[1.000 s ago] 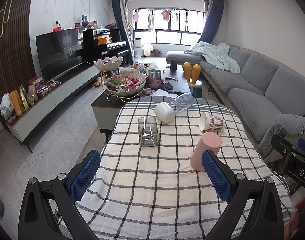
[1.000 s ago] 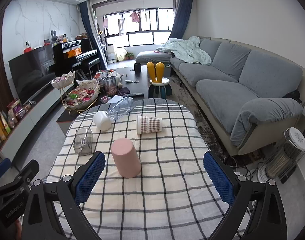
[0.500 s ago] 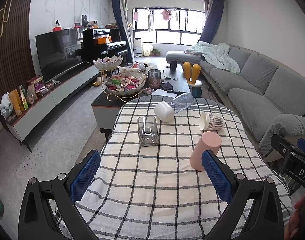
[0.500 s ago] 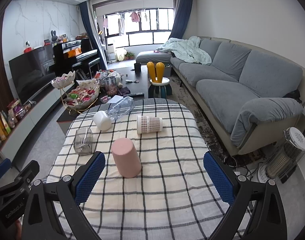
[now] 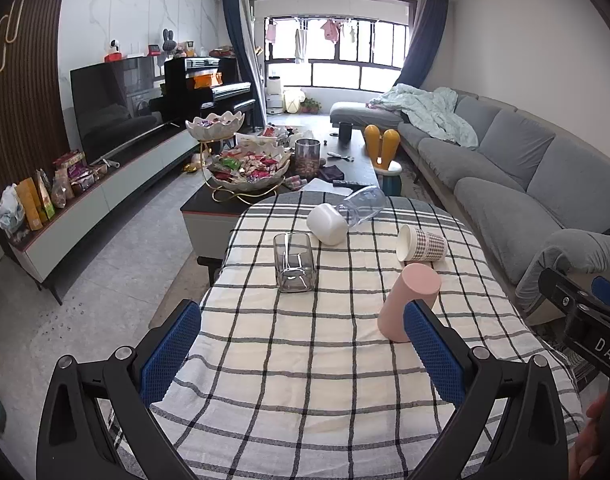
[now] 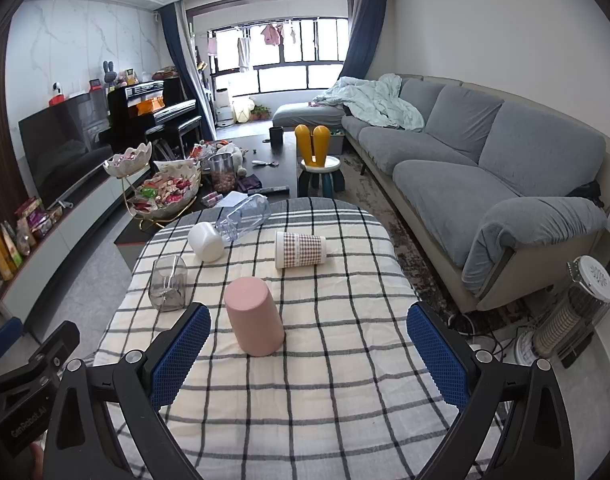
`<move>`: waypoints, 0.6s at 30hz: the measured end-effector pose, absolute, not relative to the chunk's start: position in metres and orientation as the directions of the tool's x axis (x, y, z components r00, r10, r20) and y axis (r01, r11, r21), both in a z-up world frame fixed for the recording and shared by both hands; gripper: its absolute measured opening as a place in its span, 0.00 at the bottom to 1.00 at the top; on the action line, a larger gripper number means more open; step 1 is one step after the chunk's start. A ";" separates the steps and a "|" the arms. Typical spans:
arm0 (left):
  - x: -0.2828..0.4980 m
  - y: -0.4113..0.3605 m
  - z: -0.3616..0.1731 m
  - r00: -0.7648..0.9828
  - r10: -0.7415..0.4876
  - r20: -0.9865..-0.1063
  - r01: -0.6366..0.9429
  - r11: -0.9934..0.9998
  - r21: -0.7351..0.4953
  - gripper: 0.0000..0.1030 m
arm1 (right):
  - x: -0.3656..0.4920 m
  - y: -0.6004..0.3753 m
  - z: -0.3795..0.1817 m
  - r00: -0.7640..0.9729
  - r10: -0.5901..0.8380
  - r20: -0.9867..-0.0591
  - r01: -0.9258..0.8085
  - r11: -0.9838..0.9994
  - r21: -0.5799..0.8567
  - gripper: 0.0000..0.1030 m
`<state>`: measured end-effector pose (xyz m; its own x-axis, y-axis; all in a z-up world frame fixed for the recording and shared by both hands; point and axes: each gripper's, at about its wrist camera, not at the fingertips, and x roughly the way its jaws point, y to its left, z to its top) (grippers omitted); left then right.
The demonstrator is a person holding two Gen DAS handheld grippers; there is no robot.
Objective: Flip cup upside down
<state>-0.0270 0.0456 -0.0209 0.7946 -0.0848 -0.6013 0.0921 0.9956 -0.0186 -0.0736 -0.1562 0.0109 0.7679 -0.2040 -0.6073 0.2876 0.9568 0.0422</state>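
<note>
A pink cup [image 5: 409, 300] [image 6: 255, 316] stands mouth down on the checked tablecloth [image 5: 305, 360]. A clear square glass [image 5: 293, 262] [image 6: 168, 283] stands upright to its left. A patterned paper cup [image 5: 421, 243] [image 6: 300, 249], a white cup [image 5: 327, 224] [image 6: 205, 241] and a clear plastic cup [image 5: 363, 204] [image 6: 245, 217] lie on their sides farther back. My left gripper [image 5: 303, 356] is open and empty over the near table. My right gripper [image 6: 305, 360] is open and empty, with the pink cup just beyond its left finger.
A dark coffee table [image 5: 273, 184] with snack bowls stands past the table's far edge. A grey sofa [image 6: 485, 168] runs along the right. A TV cabinet [image 5: 85, 200] lines the left wall. A heater [image 6: 573, 308] stands on the floor at right.
</note>
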 end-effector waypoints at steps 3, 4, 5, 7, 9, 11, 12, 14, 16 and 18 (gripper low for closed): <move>-0.028 0.046 -0.019 0.795 -0.091 -0.600 0.095 0.995 -0.024 1.00 | -0.074 -0.156 0.011 0.768 -0.203 -0.608 0.287 0.957 0.044 0.96; -0.028 0.046 -0.019 0.795 -0.092 -0.600 0.096 0.995 -0.025 1.00 | -0.074 -0.156 0.011 0.768 -0.204 -0.607 0.287 0.957 0.043 0.96; -0.028 0.047 -0.019 0.793 -0.096 -0.602 0.100 0.995 -0.028 1.00 | -0.074 -0.156 0.011 0.768 -0.204 -0.607 0.287 0.957 0.042 0.96; -0.029 0.047 -0.018 0.792 -0.098 -0.602 0.100 0.995 -0.029 1.00 | -0.074 -0.156 0.011 0.768 -0.204 -0.607 0.288 0.957 0.042 0.96; -0.029 0.047 -0.018 0.793 -0.097 -0.602 0.101 0.995 -0.028 1.00 | -0.074 -0.156 0.011 0.767 -0.205 -0.608 0.289 0.957 0.042 0.96; -0.030 0.047 -0.018 0.793 -0.098 -0.602 0.102 0.994 -0.028 1.00 | -0.074 -0.156 0.011 0.768 -0.204 -0.607 0.289 0.956 0.044 0.96; -0.031 0.047 -0.018 0.793 -0.099 -0.601 0.103 0.994 -0.028 1.00 | -0.074 -0.156 0.011 0.768 -0.204 -0.607 0.287 0.957 0.042 0.96; -0.029 0.047 -0.018 0.792 -0.099 -0.602 0.102 0.994 -0.029 1.00 | -0.074 -0.156 0.011 0.768 -0.204 -0.607 0.287 0.957 0.042 0.96; -0.029 0.047 -0.018 0.792 -0.099 -0.603 0.101 0.994 -0.031 1.00 | -0.074 -0.156 0.011 0.768 -0.203 -0.607 0.287 0.957 0.042 0.96; -0.029 0.047 -0.017 0.791 -0.098 -0.604 0.100 0.995 -0.030 1.00 | -0.074 -0.156 0.010 0.768 -0.204 -0.607 0.288 0.957 0.042 0.96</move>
<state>-0.0294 0.0469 -0.0171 0.7912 -0.0980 -0.6037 0.1003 0.9945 -0.0299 -0.0738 -0.1564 0.0105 0.7677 -0.2040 -0.6075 0.2876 0.9568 0.0421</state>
